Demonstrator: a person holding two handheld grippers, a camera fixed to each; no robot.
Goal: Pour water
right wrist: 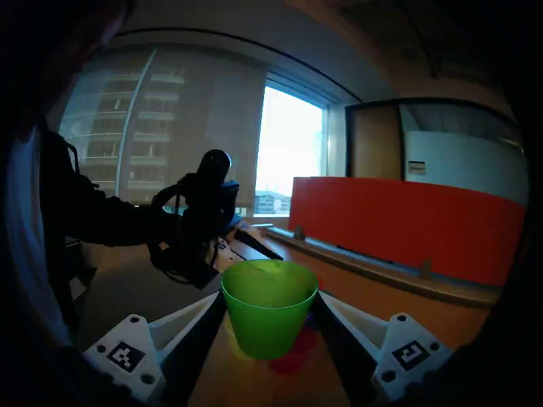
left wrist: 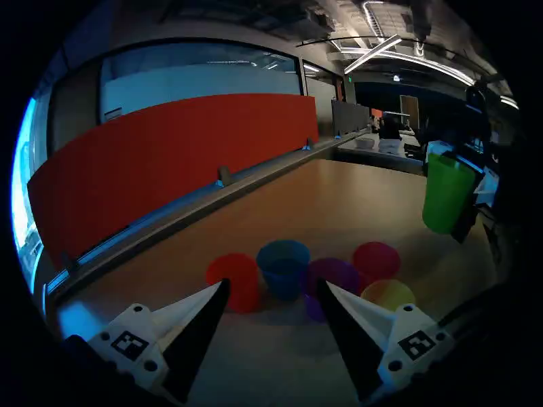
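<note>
The right claw (right wrist: pixel 269 296) pinches the green cup (right wrist: pixel 269 308) by its sides, one finger pressed on each flank just below the rim. It carries the cup about upright, lifted off the table (left wrist: pixel 326 197). Holding it level makes sense if there is water inside, though I cannot tell whether it holds any. In the left gripper view the same cup hangs in the air off to the right, well apart from the others.

The left claw (left wrist: pixel 271 283) is spread wide with nothing between its fingers, low over a huddle of five cups standing on the table: a red cup (left wrist: pixel 234 281), a blue cup (left wrist: pixel 284 268), a purple cup (left wrist: pixel 330 277), a dark pink cup (left wrist: pixel 375 261) and a yellow cup (left wrist: pixel 388 294). They stand mouths up, packed close together. The fingers frame the blue and purple ones, perhaps to steady whichever takes the water.

I'd judge the pour not yet begun, since the green cup is not tipped. It needs to come over one open mouth and tilt slowly. With the cups so tight, a stray stream could land in a neighbour.
</note>
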